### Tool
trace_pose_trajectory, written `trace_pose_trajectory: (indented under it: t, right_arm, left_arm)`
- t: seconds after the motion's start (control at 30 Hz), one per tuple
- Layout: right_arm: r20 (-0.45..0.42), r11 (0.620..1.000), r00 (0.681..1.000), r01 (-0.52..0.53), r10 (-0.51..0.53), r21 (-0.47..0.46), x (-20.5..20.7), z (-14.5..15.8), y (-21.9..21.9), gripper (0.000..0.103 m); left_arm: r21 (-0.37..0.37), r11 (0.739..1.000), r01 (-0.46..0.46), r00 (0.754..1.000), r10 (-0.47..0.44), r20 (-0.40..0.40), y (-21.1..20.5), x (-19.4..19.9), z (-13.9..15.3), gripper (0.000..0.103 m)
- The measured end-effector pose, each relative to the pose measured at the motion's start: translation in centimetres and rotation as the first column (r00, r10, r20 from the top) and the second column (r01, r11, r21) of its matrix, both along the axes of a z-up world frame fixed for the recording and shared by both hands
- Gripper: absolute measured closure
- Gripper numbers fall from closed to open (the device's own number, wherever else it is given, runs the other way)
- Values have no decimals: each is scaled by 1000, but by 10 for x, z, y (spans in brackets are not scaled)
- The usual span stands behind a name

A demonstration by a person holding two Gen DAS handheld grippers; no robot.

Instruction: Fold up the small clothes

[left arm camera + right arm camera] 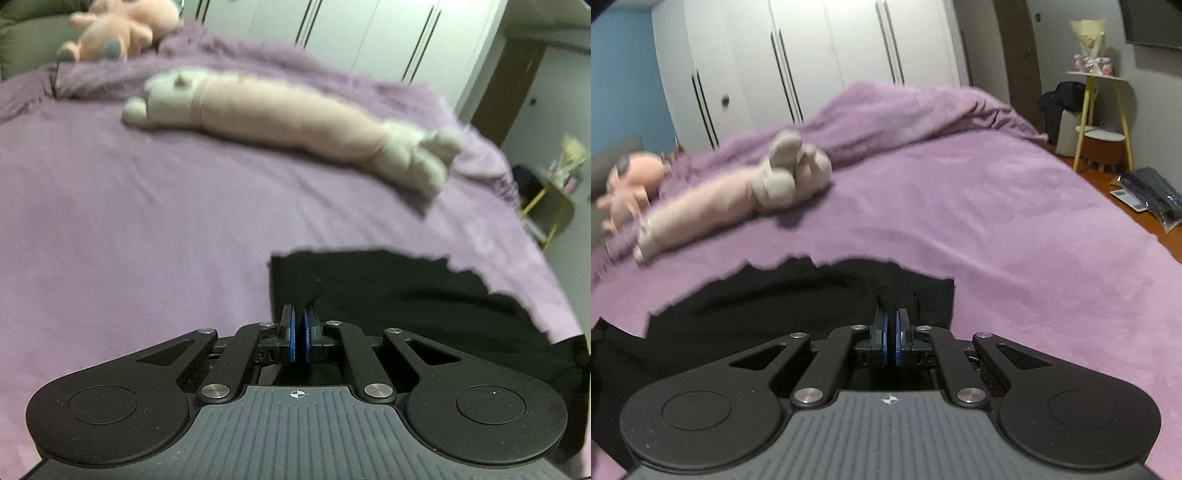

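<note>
A black garment lies spread on the purple bedspread, in front of both grippers. My left gripper is shut on a pinch of the garment near its left corner. The garment also shows in the right wrist view. My right gripper is shut on a pinch of it near its right corner. The cloth hangs between the two grips, and its far edge looks wavy. The frames are blurred.
A long pink and grey plush toy lies across the bed beyond the garment; it also shows in the right wrist view. A pink plush sits by the headboard. White wardrobes stand behind. A yellow-legged side table stands right of the bed.
</note>
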State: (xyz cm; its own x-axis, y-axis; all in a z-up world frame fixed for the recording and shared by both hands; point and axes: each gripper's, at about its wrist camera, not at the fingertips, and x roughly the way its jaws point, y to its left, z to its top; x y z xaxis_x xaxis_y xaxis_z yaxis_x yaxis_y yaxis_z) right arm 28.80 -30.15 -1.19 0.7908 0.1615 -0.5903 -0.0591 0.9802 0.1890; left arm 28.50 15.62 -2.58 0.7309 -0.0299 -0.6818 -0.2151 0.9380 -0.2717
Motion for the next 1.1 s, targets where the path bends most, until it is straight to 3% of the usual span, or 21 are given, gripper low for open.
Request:
trace_pose_trajectory:
  t: [0.1, 0.23, 0.37, 0.63, 0.67, 0.7, 0.73, 0.93, 1.1]
  right_arm:
    - [-37, 999, 999, -15, 14, -40, 10, -14, 4, 99]
    - [-67, 998, 998, -26, 22, -58, 15, -26, 2, 96]
    - [-77, 995, 997, -35, 28, -91, 18, -30, 4, 93]
    - [-37, 992, 998, -45, 41, -120, 10, -23, 12, 99]
    - [-23, 991, 999, -48, 45, -122, 7, -19, 13, 100]
    - [-11, 991, 999, -50, 49, -122, 5, -15, 13, 100]
    - [4, 992, 999, -47, 48, -117, 2, -10, 12, 100]
    - [137, 997, 990, -15, 25, -78, 1, 30, 9, 100]
    - [177, 992, 983, 60, -39, -115, 48, 42, 19, 100]
  left_arm:
    - [-14, 999, 44, 997, -45, -69, -2, 5, -22, 96]
    - [16, 996, 91, 993, -89, -82, -5, -2, -37, 78]
    - [16, 995, 99, 989, -96, -109, -2, -1, -43, 74]
    - [-7, 996, 87, 984, -87, -156, 1, 11, -42, 80]
    - [-22, 997, 75, 984, -78, -160, 4, 11, -41, 87]
    - [-19, 997, 72, 985, -74, -155, 5, 11, -40, 95]
    - [2, 998, 67, 988, -66, -141, 4, 10, -35, 96]
    - [73, 994, 86, 995, -89, 42, -2, 6, 21, 96]
    - [117, 993, 2, 994, -15, 111, -5, 48, 48, 96]
